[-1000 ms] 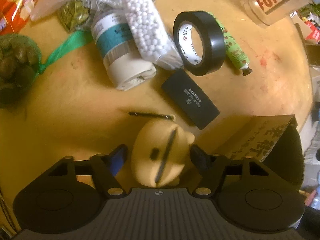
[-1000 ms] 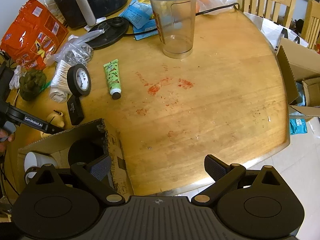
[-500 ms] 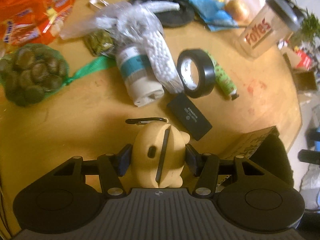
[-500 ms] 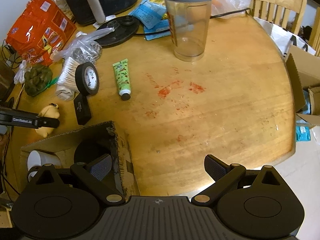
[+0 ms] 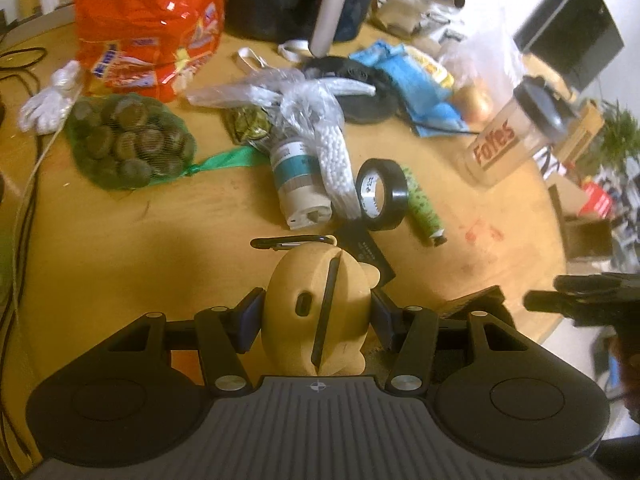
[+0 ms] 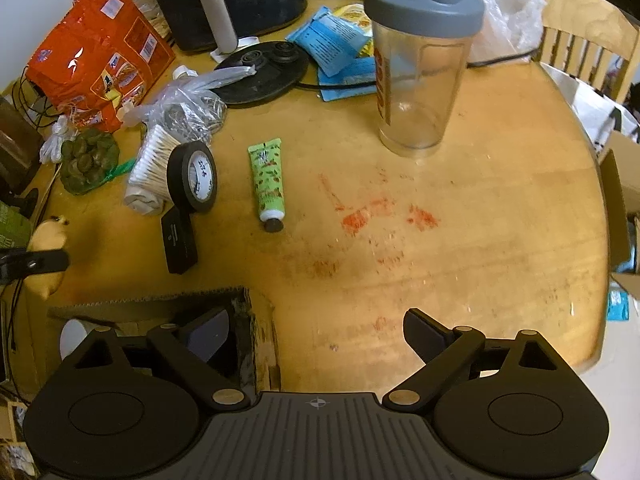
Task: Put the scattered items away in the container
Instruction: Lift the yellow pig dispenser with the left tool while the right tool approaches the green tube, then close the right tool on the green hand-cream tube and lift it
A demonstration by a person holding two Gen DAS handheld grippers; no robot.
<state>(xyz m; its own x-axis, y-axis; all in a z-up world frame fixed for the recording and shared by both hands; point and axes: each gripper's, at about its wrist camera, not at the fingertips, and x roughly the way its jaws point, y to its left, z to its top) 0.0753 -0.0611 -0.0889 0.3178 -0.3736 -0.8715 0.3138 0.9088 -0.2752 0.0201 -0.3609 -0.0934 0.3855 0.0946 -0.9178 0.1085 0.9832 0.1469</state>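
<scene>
Left gripper pinching tan toy above counter; right gripper spread, empty, jaws just narrowed slightly. Risk: dangling carabiner snagging cardboard box rim.

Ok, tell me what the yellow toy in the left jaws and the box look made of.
Yellow toy: looks like soft foam or rubber, matte; rounded, no glare, though the look cannot confirm softness. Box: corrugated cardboard, raw brown; its fluted, ragged top edge shows in the right wrist view.

The round table is smooth varnished wood, and on it stand a glossy black tape roll, a clear plastic shaker and a rough-edged brown corrugated cardboard box.
</scene>
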